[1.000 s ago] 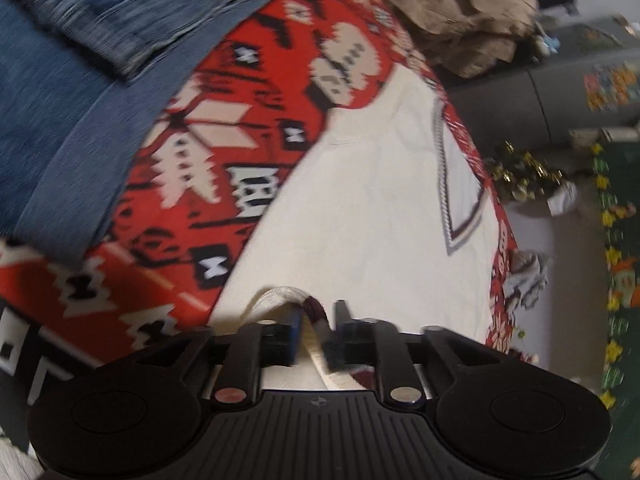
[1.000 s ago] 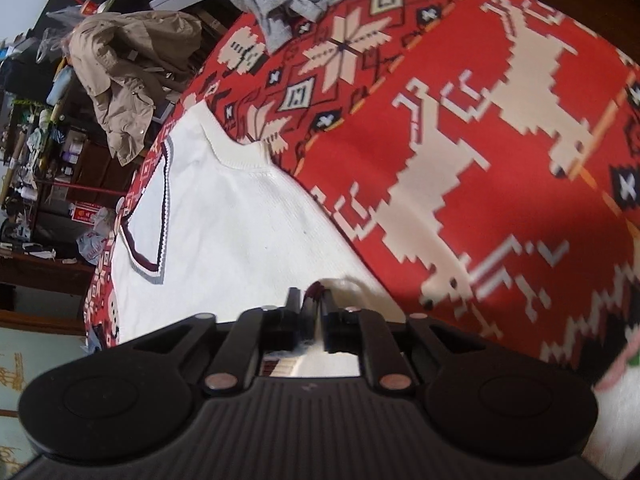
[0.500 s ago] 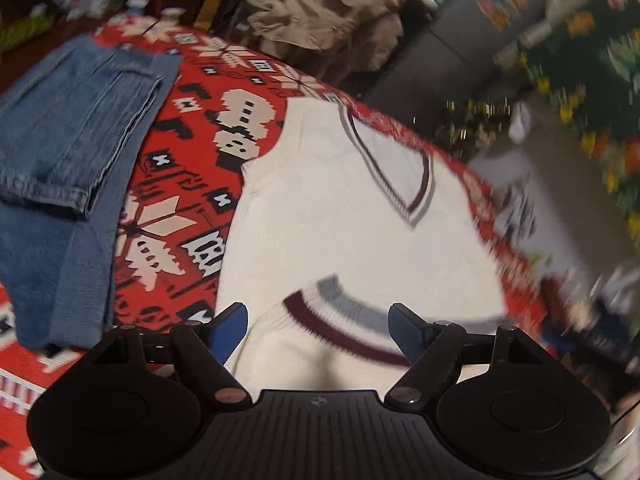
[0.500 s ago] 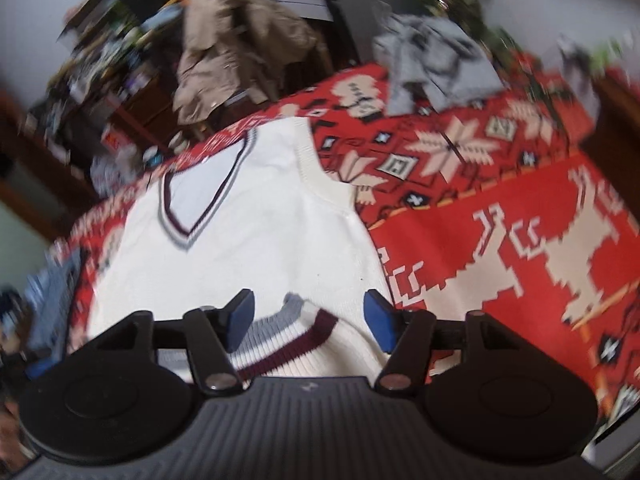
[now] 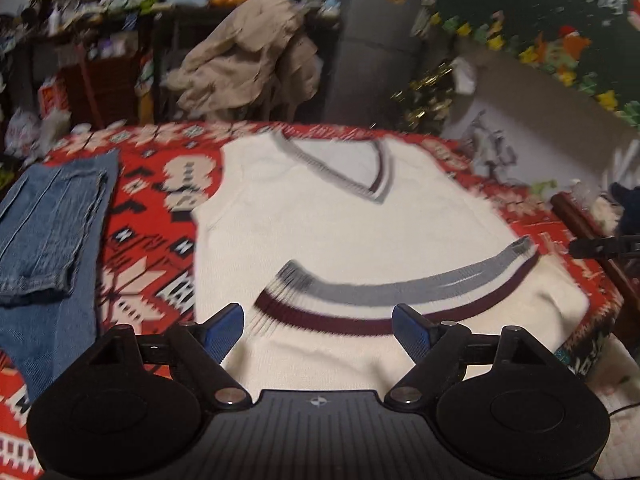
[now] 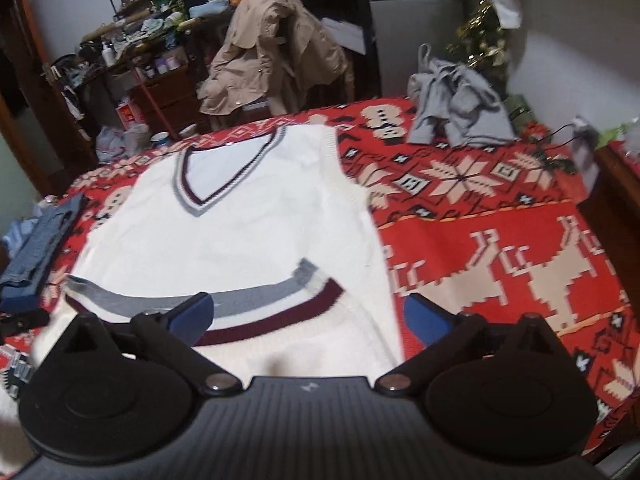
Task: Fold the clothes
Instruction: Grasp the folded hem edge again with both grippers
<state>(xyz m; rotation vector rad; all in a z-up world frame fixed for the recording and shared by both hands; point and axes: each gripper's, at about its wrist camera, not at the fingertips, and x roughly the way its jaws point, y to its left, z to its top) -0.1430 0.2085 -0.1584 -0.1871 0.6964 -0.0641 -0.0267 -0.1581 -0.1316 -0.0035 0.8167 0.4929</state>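
Now the white knit vest [image 5: 320, 224] lies flat on the red patterned blanket [image 6: 500, 240], its V-neck at the far end and its hem [image 5: 384, 300] — banded grey and maroon — folded up over the body, so the near third is doubled. Both grippers hover over that near fold. The left gripper [image 5: 318, 326] has just been opening and its blue-padded fingers [image 5: 224, 324] stand wide apart, with the hem band showing between them but nothing gripped. The right gripper [image 6: 308, 318] has likewise just been opening; its jaws are spread as far as they go, the folded edge of the vest lying below the gap, free of the pads. On the left of the blanket rest folded blue jeans [image 5: 52, 232]. At the far right corner sits a crumpled grey garment [image 6: 460, 108]. Beyond the far edge a tan jacket [image 6: 272, 48] is draped over what looks like a chair — the blur makes that uncertain — in front of cluttered shelves.
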